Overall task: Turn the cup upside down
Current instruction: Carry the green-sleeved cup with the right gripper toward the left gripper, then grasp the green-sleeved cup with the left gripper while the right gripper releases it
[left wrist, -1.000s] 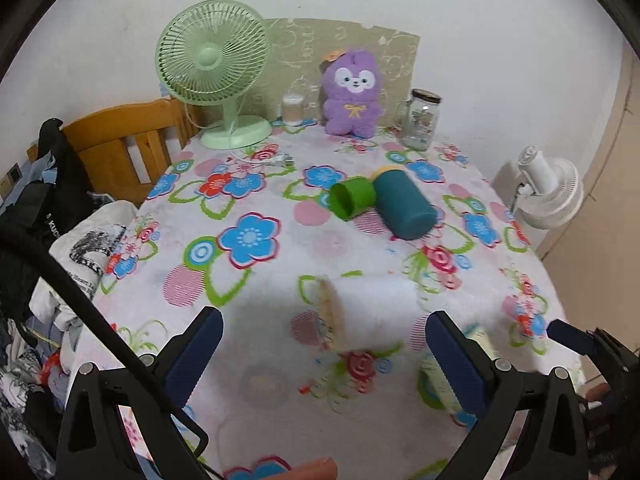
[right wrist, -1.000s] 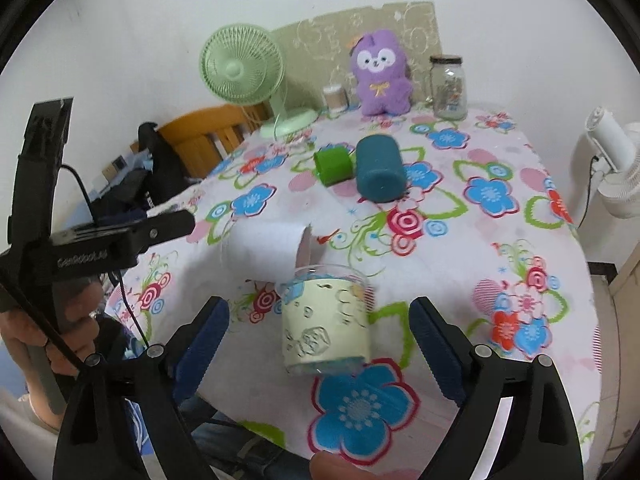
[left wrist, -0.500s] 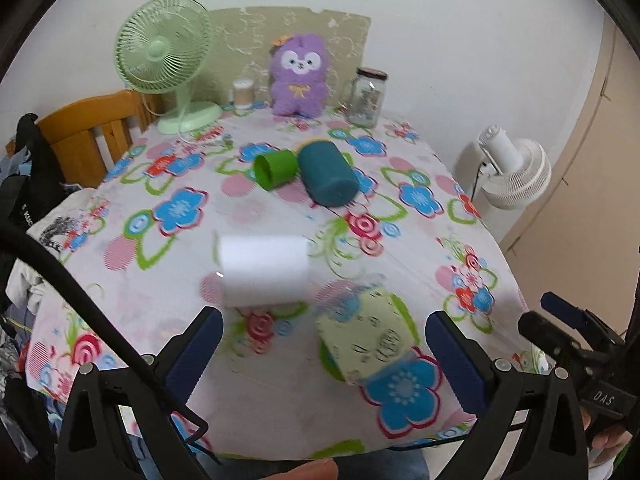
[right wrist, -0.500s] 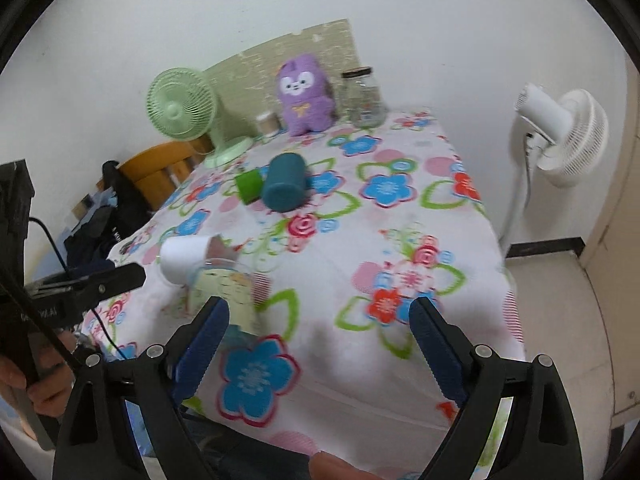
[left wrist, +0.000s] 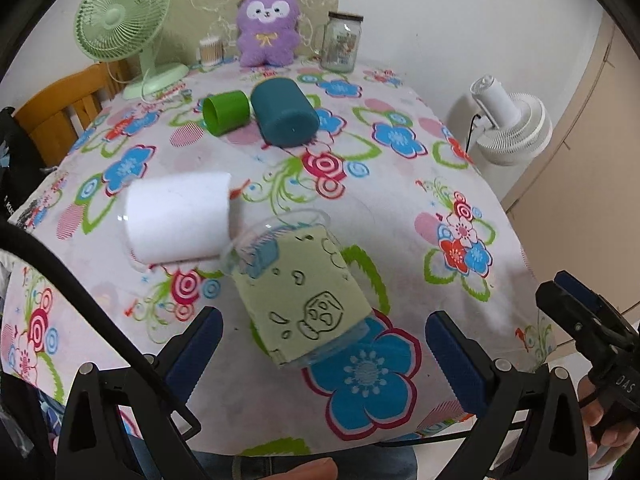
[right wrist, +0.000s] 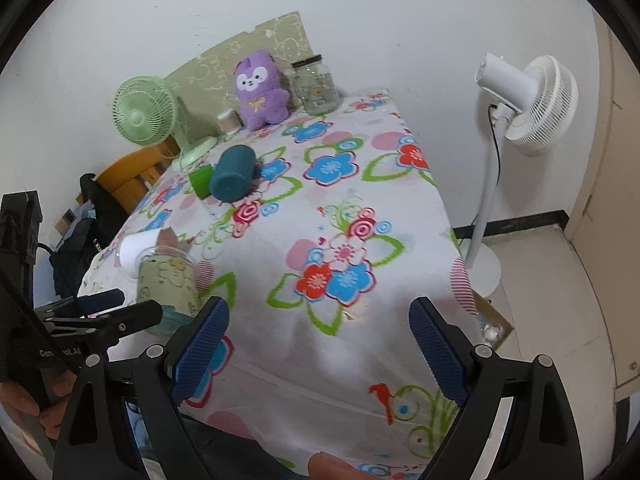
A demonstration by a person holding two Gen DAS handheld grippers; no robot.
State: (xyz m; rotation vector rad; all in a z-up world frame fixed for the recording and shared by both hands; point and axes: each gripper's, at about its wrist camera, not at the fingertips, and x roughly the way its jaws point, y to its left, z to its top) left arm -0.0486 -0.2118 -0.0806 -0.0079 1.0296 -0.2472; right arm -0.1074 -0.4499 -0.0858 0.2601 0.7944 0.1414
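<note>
A clear cup with a pale green printed sleeve (left wrist: 296, 286) stands upright near the table's front edge, mouth up; it also shows in the right wrist view (right wrist: 168, 282). A white cup (left wrist: 178, 216) lies on its side just behind it. My left gripper (left wrist: 320, 344) is open, its fingers either side of the green-sleeved cup, not touching. My right gripper (right wrist: 316, 344) is open and empty over the table's front right part, to the right of that cup.
A small green cup (left wrist: 225, 112) and a teal cup (left wrist: 284, 114) lie on their sides mid-table. A green desk fan (left wrist: 124, 24), purple plush (left wrist: 266, 24) and glass jar (left wrist: 342, 42) stand at the back. A white floor fan (right wrist: 524, 96) stands right of the flowered table (right wrist: 340, 200).
My left gripper has swung right and moved in on the green-sleeved cup, now between its fingers. My right gripper has swung right, away from that cup.
</note>
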